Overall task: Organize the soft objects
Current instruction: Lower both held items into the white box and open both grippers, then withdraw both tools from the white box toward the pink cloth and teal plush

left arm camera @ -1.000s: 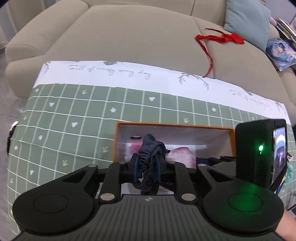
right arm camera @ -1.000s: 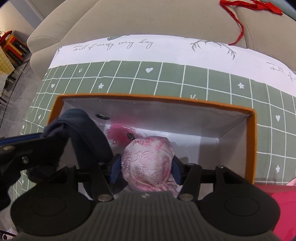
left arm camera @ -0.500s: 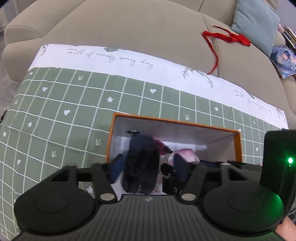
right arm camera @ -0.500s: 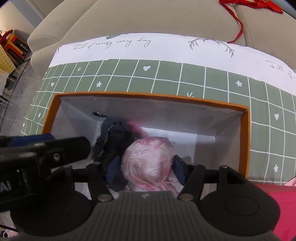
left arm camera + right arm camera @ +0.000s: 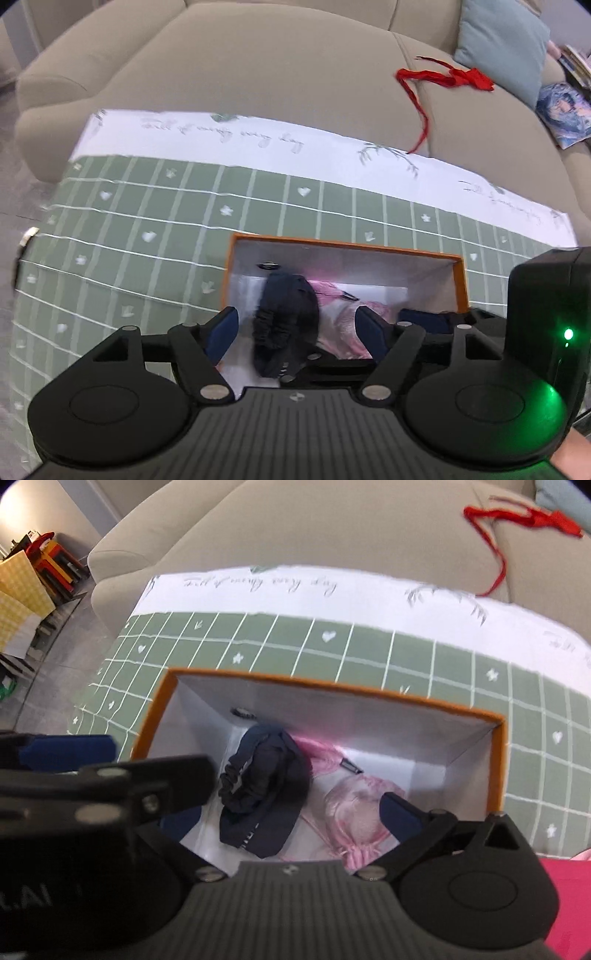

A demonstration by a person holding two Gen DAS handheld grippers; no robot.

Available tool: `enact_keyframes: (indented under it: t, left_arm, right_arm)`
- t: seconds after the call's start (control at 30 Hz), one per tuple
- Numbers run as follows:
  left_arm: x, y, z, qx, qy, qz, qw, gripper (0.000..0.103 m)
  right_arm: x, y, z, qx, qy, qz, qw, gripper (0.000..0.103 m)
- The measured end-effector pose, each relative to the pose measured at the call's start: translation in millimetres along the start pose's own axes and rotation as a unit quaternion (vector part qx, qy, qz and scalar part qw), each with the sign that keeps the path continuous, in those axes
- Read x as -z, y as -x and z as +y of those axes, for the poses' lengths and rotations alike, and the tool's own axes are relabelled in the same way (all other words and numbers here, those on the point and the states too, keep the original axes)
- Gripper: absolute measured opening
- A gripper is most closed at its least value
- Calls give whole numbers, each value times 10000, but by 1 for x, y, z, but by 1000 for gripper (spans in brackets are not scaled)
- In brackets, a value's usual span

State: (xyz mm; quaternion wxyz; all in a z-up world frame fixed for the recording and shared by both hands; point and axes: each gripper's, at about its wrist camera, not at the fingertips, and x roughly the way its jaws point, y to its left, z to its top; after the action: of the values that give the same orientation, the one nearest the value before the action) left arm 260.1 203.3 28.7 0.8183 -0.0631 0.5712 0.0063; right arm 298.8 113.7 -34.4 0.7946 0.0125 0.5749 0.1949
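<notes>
An orange-rimmed box [image 5: 343, 243] with white inside walls stands on the green checked cloth; it also shows in the right wrist view [image 5: 332, 686]. A dark navy soft cloth item [image 5: 286, 317] [image 5: 264, 797] lies loose in the box's left part. A pink patterned cloth bundle [image 5: 338, 325] [image 5: 354, 816] lies beside it on the right. My left gripper [image 5: 295, 332] is open above the navy item. My right gripper [image 5: 295, 814] is open above the box, its jaws apart around both items. The left gripper's body hides the box's left front corner in the right wrist view.
The green checked cloth [image 5: 147, 236] with a white lettered border covers a low table in front of a beige sofa [image 5: 258, 74]. A red ribbon [image 5: 443, 79] and a teal cushion [image 5: 506, 40] lie on the sofa. A pink object [image 5: 569, 893] is at the right.
Both grippers opened. The left let go of the navy item, then the right let go of the pink bundle; both now lie in the box. The grippers lifted slightly.
</notes>
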Motion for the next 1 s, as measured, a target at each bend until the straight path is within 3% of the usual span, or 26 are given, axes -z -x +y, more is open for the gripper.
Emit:
enact_keyframes:
  t: [0.1,0.2,0.4,0.5,0.73,0.87,1.0]
  left_arm:
    - [-3,17,0,-251,-42,-28,9997,85]
    - [-5,36,2,-243,74,-127,9996,85]
    - [-9,74,-14,91,182,-338,9992,85]
    - [-7,89,-36,445,103,-477,9978,85]
    - [7,108,-101,1100,-372,-568,9916,85]
    - [15,111,-147,1452,-765,-530,9850,85]
    - [30,109,-199,1474,-1524,-687,9748,85]
  right_arm:
    - [-2,10,6,-25,150,-84,9998,100]
    - [-4,25,5,-133,68,-238,9996,100]
    - [-6,69,-5,-213,151,-573,9980,100]
    - [-3,98,-24,-171,284,-667,9972,100]
    - [22,186,-123,362,160,-873,9954,100]
    - [48,227,-194,750,-394,-1111,9902,101]
    - [83,249,-257,928,-1082,-1250,9819,101]
